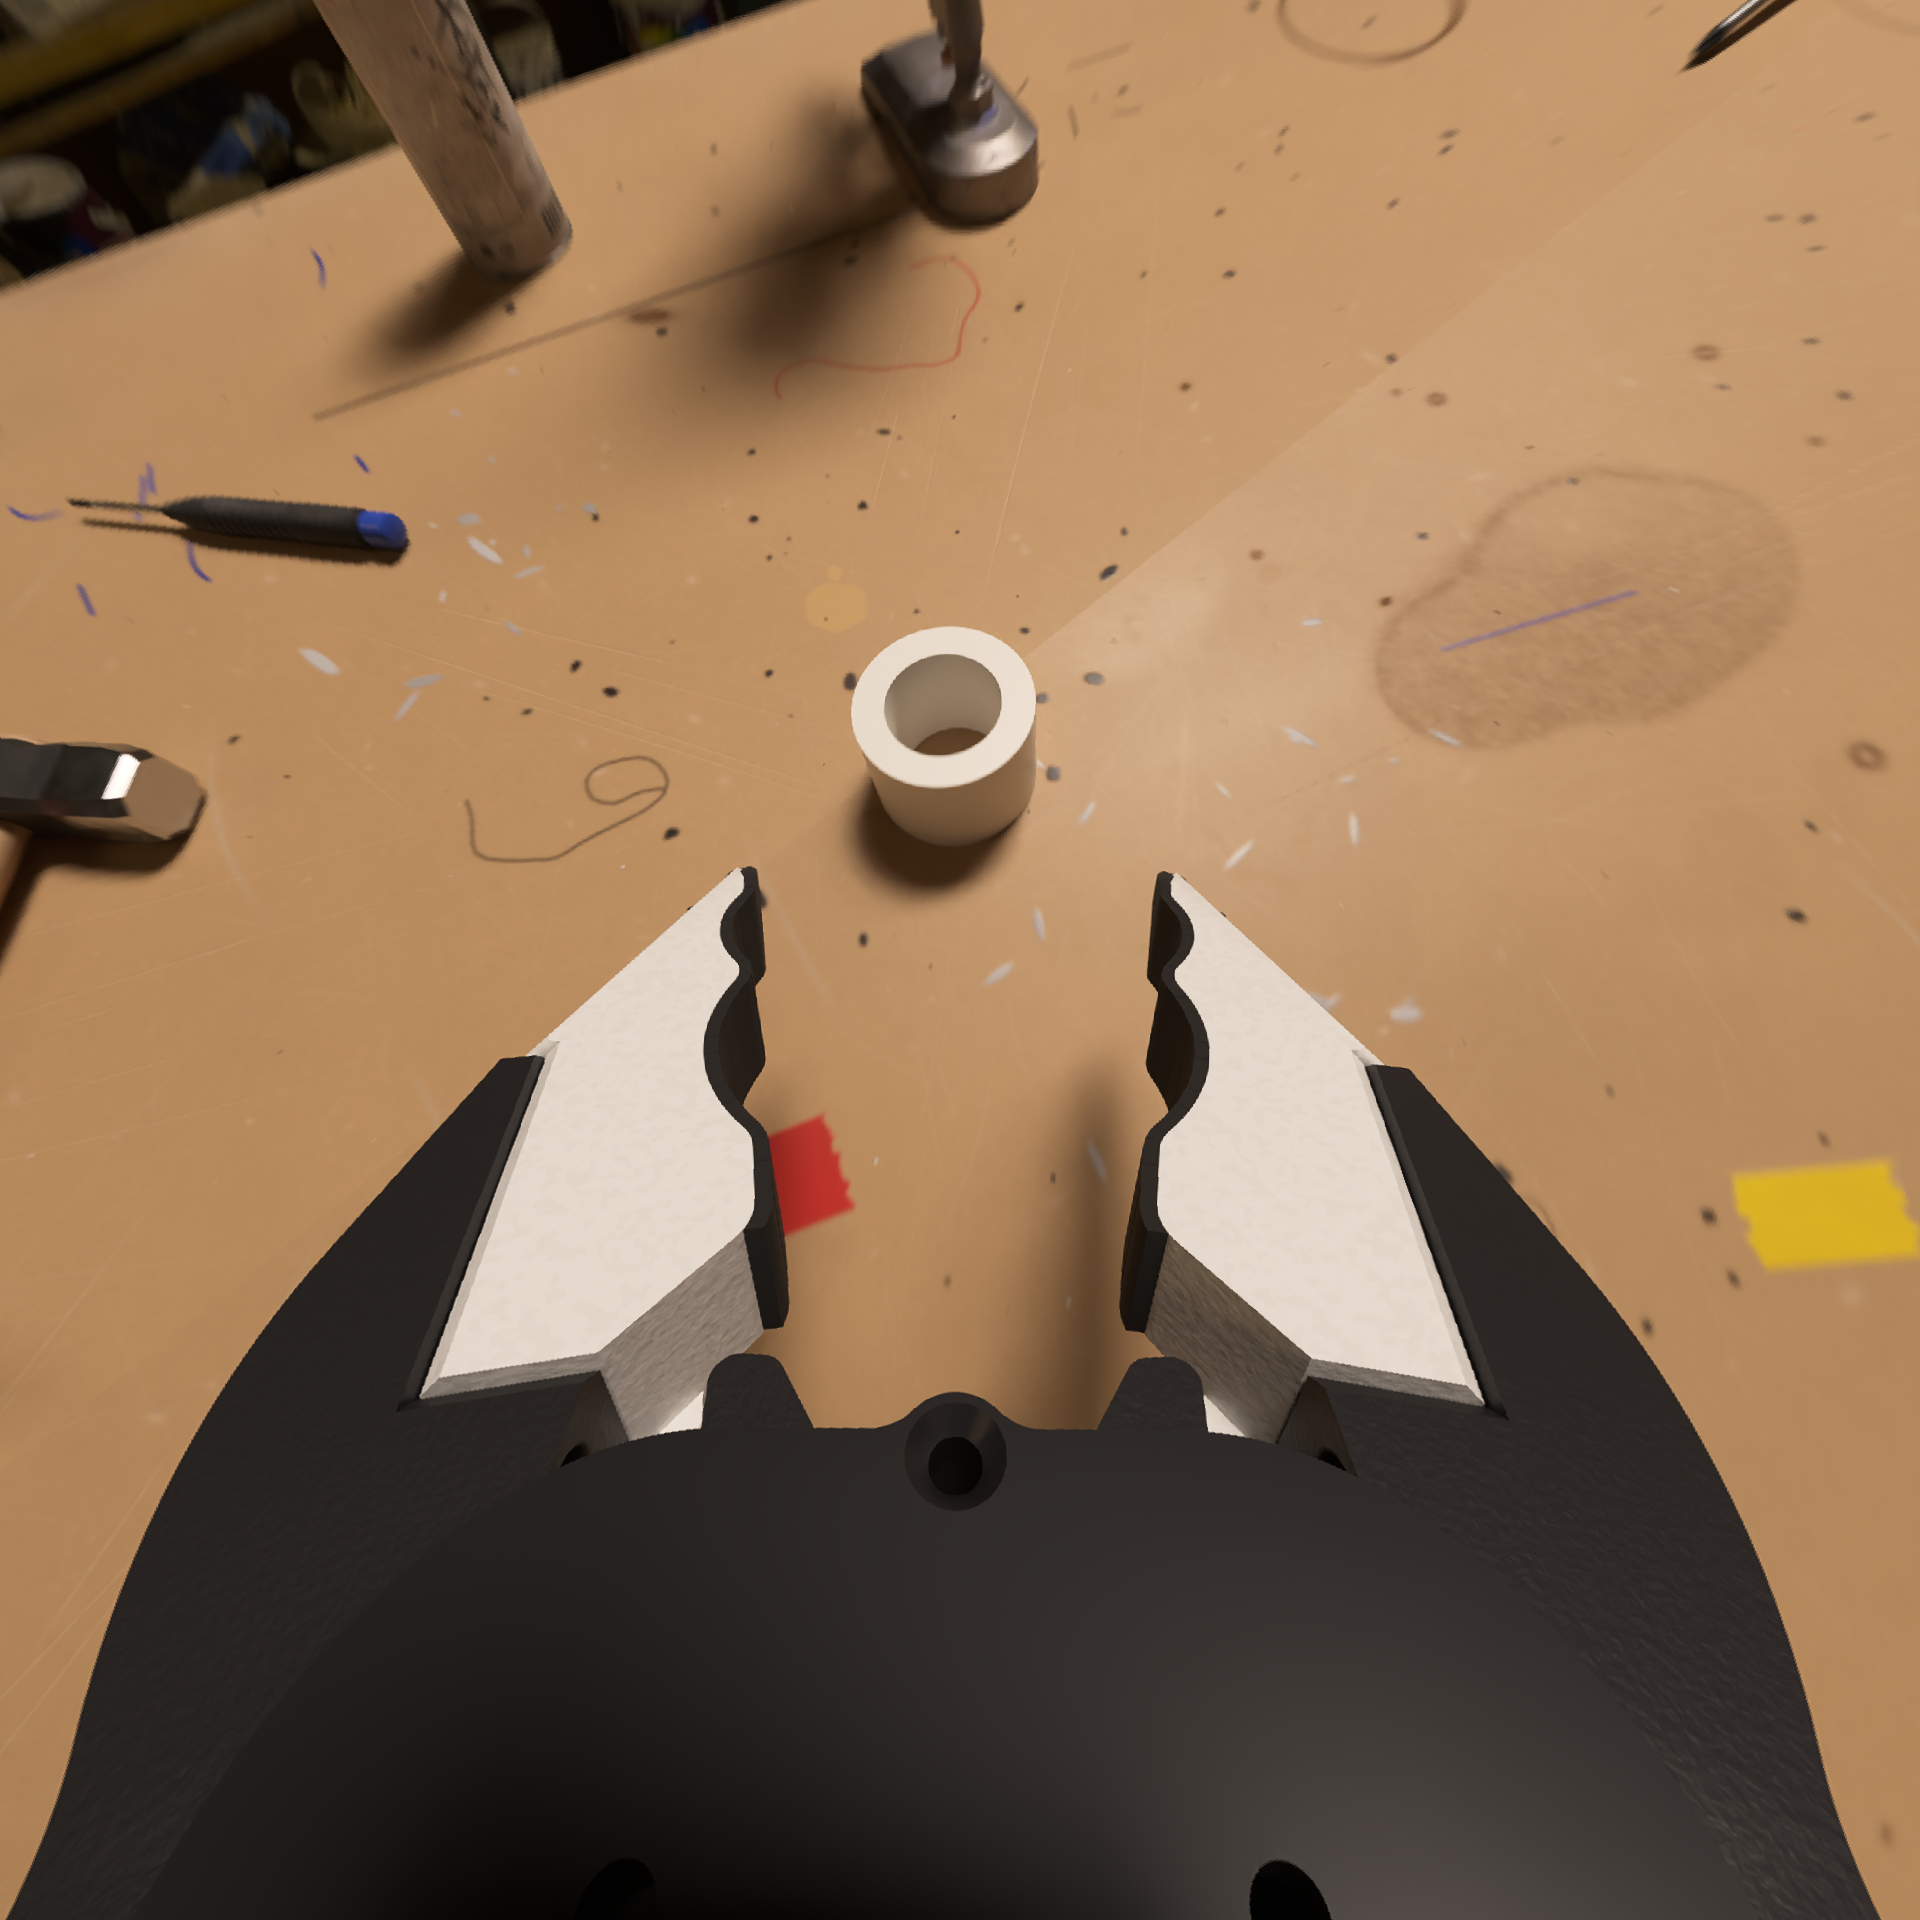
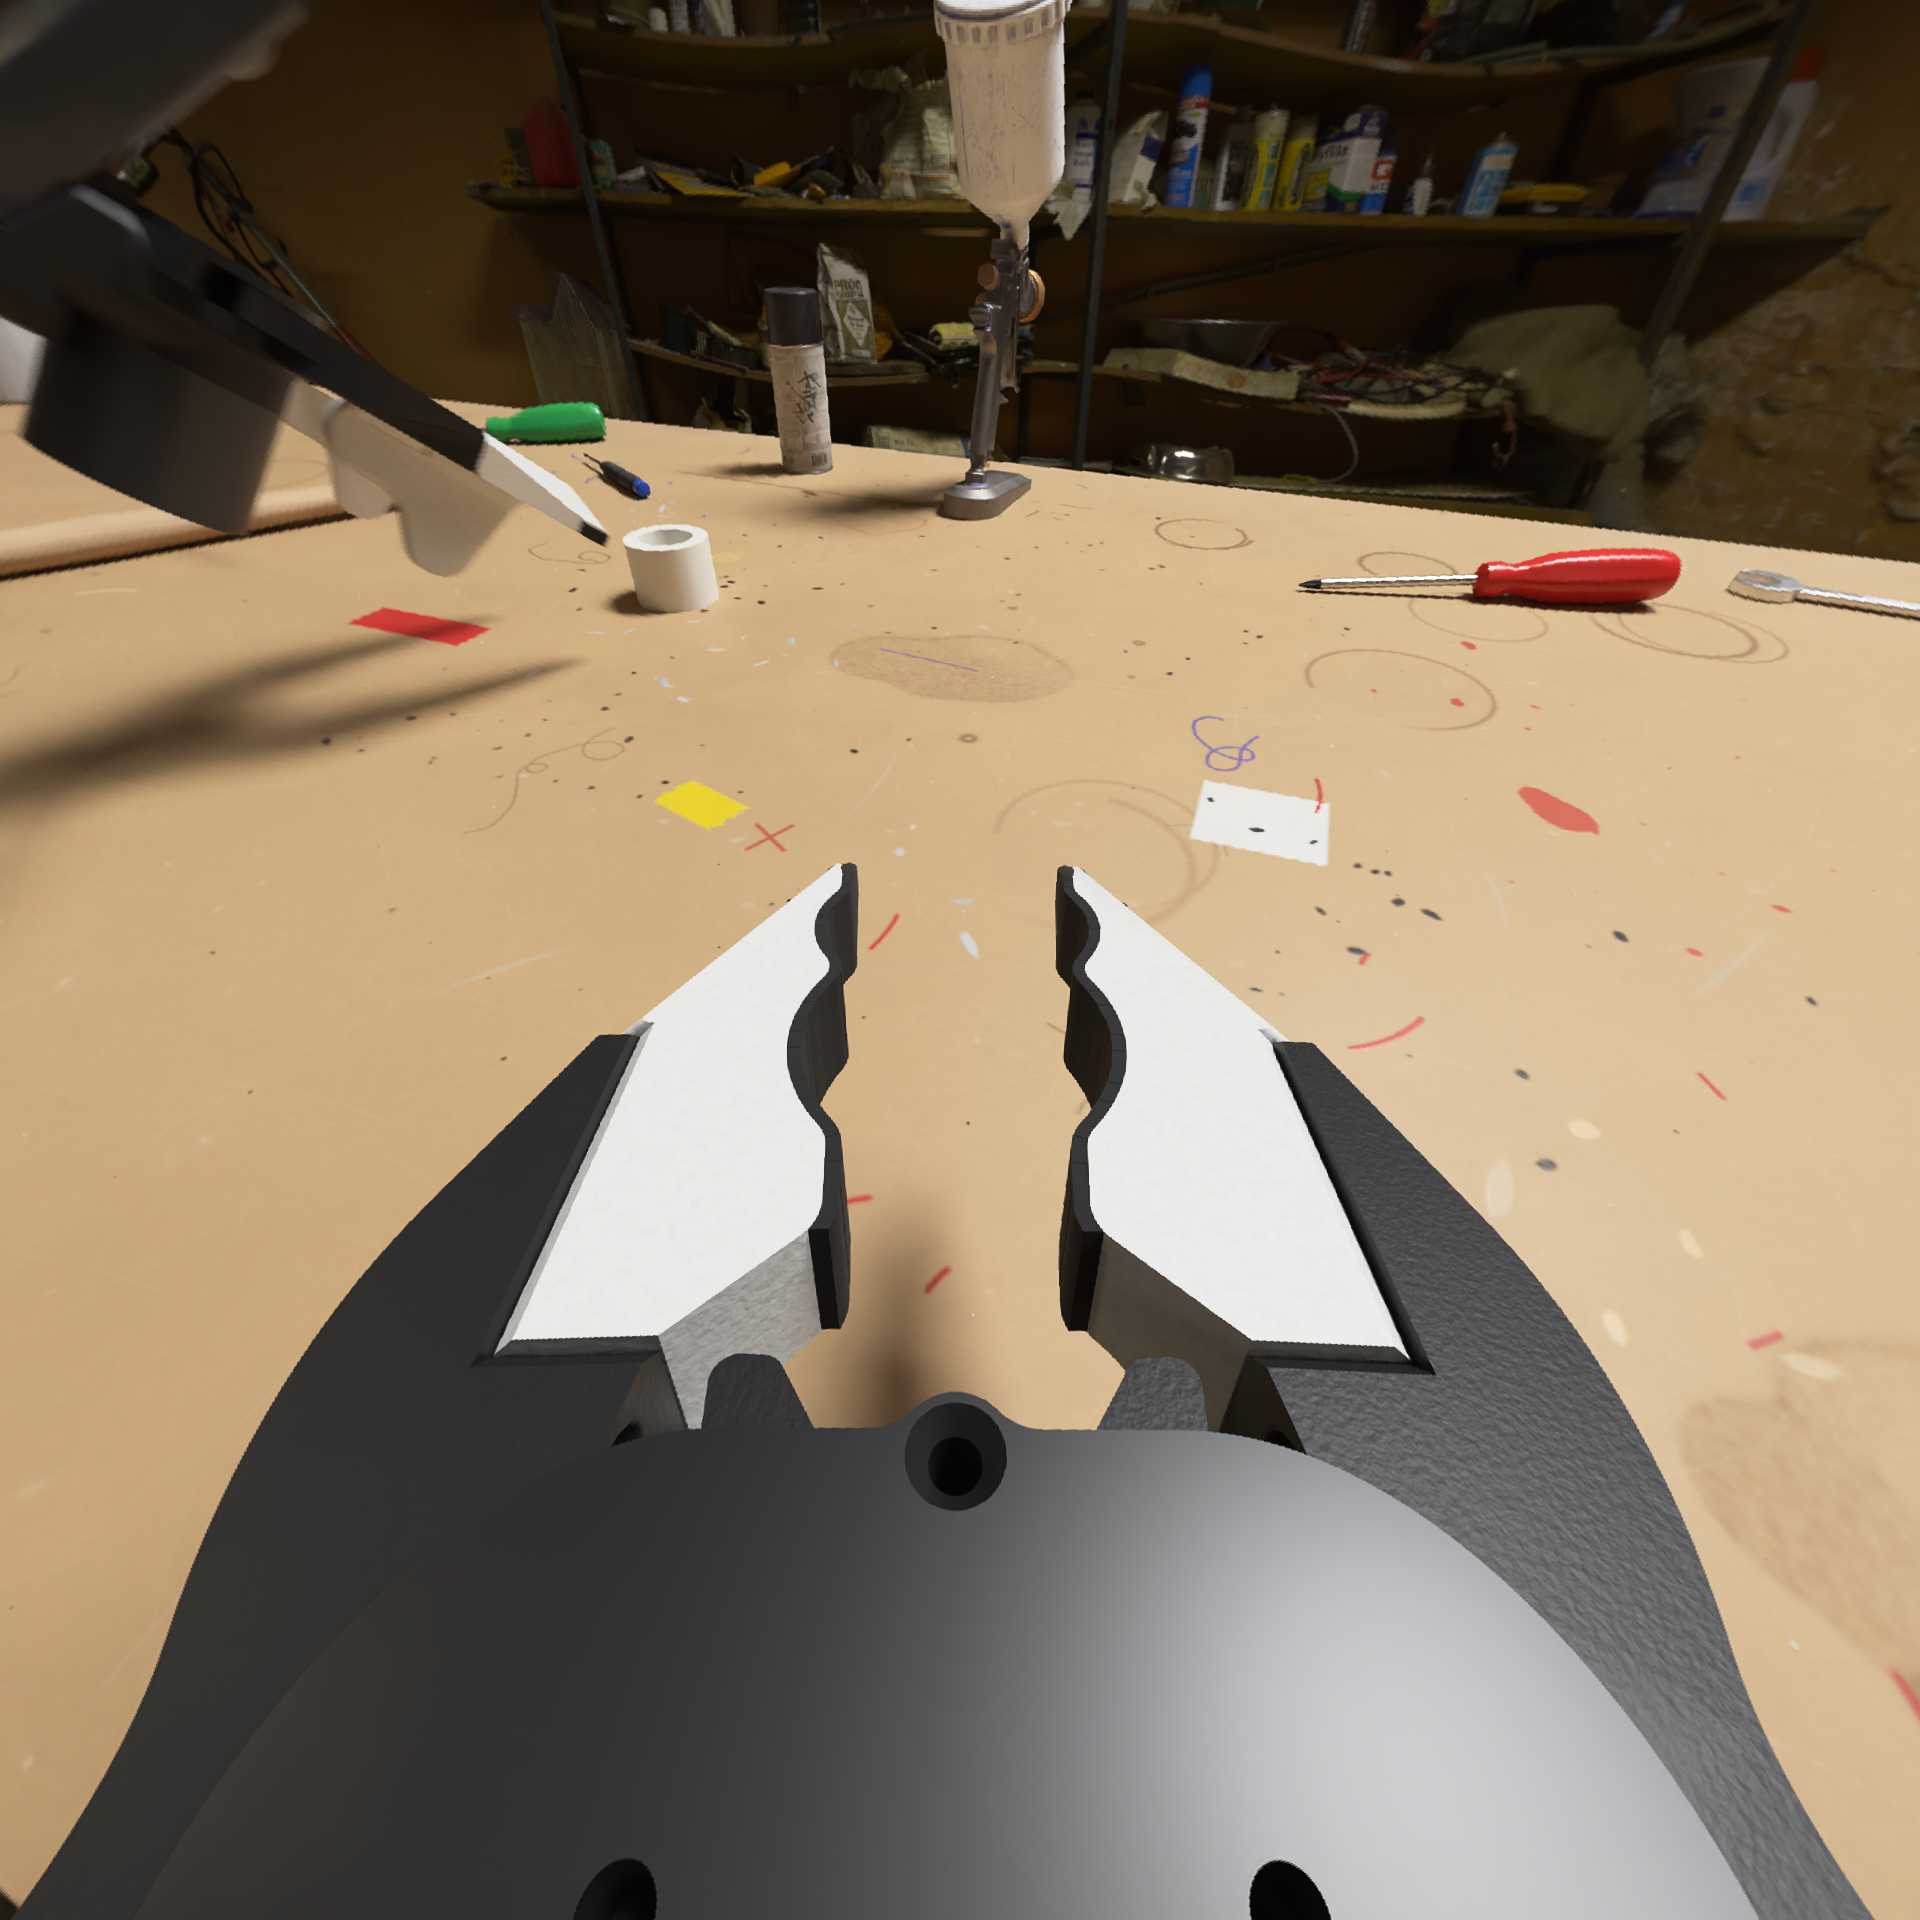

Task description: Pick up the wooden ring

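The ring (image 1: 943, 732) is a short, pale cream, thick-walled cylinder standing upright on the tan workbench (image 1: 1351, 935), hole facing up. My left gripper (image 1: 956, 878) is open and empty, its fingertips just short of the ring and above the bench, with the ring centred ahead of the gap. In the right wrist view the ring (image 2: 671, 566) stands far off at the upper left, with the left gripper (image 2: 582, 520) hovering beside it. My right gripper (image 2: 956, 873) is open and empty, low over the bench, far from the ring.
Near the ring: a blue-tipped small screwdriver (image 1: 281, 522), a hammer head (image 1: 104, 790), a spray can (image 1: 468, 135) and a spray gun on its stand (image 1: 956, 135). Farther right lie a red screwdriver (image 2: 1558, 577) and a wrench (image 2: 1808, 592). Shelves stand behind the bench.
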Motion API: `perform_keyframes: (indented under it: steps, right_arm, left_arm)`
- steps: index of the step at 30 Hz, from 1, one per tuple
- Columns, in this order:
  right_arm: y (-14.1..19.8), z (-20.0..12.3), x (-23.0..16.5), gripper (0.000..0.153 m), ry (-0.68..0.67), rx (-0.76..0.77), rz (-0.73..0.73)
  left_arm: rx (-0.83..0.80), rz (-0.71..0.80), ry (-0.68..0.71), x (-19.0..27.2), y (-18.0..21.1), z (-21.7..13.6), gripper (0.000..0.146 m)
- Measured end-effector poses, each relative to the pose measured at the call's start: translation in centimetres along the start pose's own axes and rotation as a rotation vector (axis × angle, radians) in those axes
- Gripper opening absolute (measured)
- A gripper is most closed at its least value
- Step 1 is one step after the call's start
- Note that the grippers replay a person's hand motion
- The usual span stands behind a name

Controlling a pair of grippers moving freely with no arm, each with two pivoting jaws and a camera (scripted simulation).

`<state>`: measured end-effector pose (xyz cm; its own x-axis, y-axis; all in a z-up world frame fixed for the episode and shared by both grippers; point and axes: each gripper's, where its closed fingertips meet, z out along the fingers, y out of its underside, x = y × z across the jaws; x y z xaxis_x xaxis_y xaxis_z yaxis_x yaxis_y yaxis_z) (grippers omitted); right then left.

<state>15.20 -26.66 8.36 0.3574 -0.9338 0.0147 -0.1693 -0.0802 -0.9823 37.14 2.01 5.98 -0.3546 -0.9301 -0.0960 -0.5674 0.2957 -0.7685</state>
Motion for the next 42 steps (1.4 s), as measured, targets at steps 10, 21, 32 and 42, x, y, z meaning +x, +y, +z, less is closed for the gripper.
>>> perform_keyframes:
  steps: [10,21,32,42]
  right_arm:
    - [-0.5,0.2,0.0,0.038,-0.05,0.019,0.075]
    - [-1.1,0.0,-0.1,0.036,-0.08,0.037,0.108]
    - [-2.7,-0.9,-1.5,0.035,-0.228,0.062,0.167]
    - [-6.2,-4.4,-3.5,0.041,-0.569,0.132,0.361]
  left_arm:
    - [-0.234,-0.104,-0.055,0.1,0.2,6.4,0.071]
    - [-0.257,-0.007,-0.065,-0.6,0.0,6.4,0.052]
    - [0.168,0.09,0.356,4.4,-7.6,-6.4,0.052]
    - [0.564,0.669,0.654,22.5,-3.3,-18.1,0.052]
